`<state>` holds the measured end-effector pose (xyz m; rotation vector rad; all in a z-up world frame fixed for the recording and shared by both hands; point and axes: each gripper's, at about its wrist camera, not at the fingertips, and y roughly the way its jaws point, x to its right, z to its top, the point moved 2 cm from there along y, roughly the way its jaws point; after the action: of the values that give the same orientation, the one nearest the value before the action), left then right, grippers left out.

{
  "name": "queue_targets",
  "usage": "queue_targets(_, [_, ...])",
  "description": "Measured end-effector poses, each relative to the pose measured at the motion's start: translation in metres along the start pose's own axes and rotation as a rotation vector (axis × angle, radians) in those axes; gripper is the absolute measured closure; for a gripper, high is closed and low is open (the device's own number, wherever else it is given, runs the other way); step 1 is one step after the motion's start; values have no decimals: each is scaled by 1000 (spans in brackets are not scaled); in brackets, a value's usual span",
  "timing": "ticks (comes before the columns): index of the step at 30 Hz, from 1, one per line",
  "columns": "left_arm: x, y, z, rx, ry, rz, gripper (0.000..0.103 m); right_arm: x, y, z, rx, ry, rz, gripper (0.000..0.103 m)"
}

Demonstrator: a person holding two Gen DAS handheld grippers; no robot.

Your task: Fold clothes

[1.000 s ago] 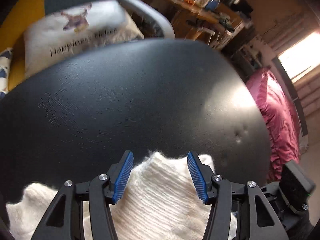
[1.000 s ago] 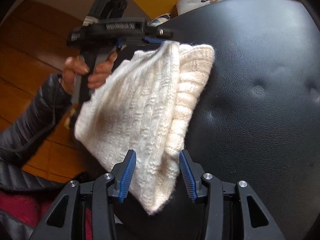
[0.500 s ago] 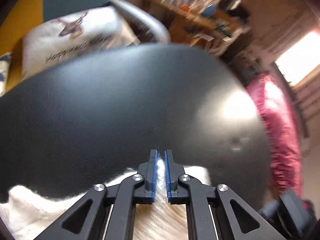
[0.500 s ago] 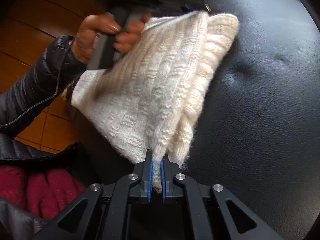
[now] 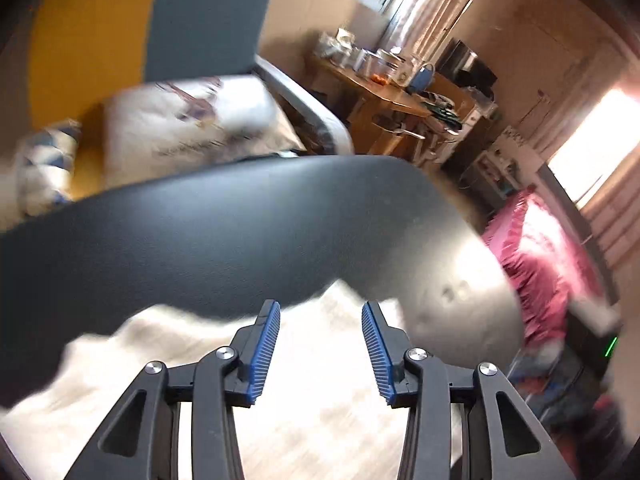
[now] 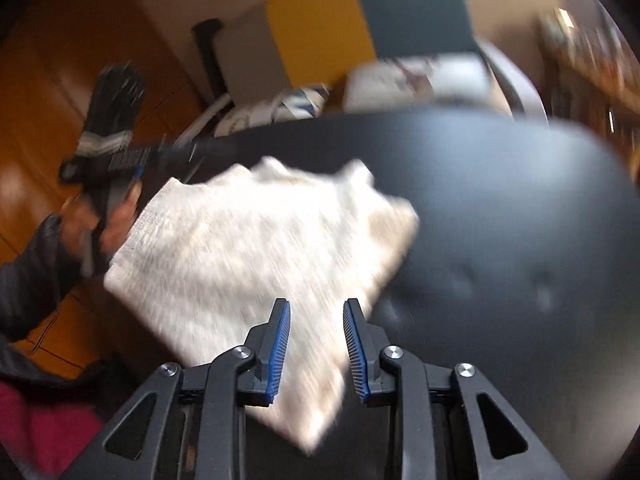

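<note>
A white knit garment [image 5: 160, 352] [image 6: 260, 240] lies folded on the black leather seat [image 5: 240, 220] [image 6: 500, 200], near its left edge. My left gripper [image 5: 320, 308] hovers over the far part of the knit with its jaws opening; the knit lies below the pads, which do not press on it. My right gripper [image 6: 316, 304] hangs over the knit's near corner, jaws also opening, nothing pinched. In the right wrist view the left gripper [image 6: 138, 174] appears blurred at the knit's left side, held by a hand [image 6: 116, 220] in a dark sleeve.
Behind the seat stands a yellow and blue-grey chair [image 5: 160, 20] with a printed cushion [image 5: 180, 128]. A cluttered wooden desk [image 5: 380, 92] is at the back right. Pink bedding [image 5: 552, 264] lies right of the seat. Wooden floor [image 6: 40, 120] and dark red cloth [image 6: 40, 420] are on the left.
Both grippers closed on the knit half a second ago and have now let go and lifted. The knit has dropped flat onto the seat, its corners released.
</note>
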<state>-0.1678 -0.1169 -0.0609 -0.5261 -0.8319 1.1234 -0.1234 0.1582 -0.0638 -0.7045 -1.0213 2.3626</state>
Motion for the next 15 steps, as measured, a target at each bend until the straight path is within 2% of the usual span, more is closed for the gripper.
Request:
queue_targets(4, [-16, -35, -57, -31, 53, 69, 59, -37, 47, 30, -39, -97, -43, 75])
queue_targets(8, [-38, -47, -95, -65, 79, 141, 60, -43, 91, 43, -120, -103, -155, 75])
queue_targets(10, [-54, -46, -102, -72, 45, 153, 60, -37, 108, 41, -161, -90, -240, 77])
queue_targets(13, [-86, -30, -109, -89, -72, 188, 60, -28, 112, 33, -159, -46, -265, 76])
queue_targets(15, [-101, -25, -110, -65, -179, 142, 60, -24, 115, 30, -163, -28, -279, 76])
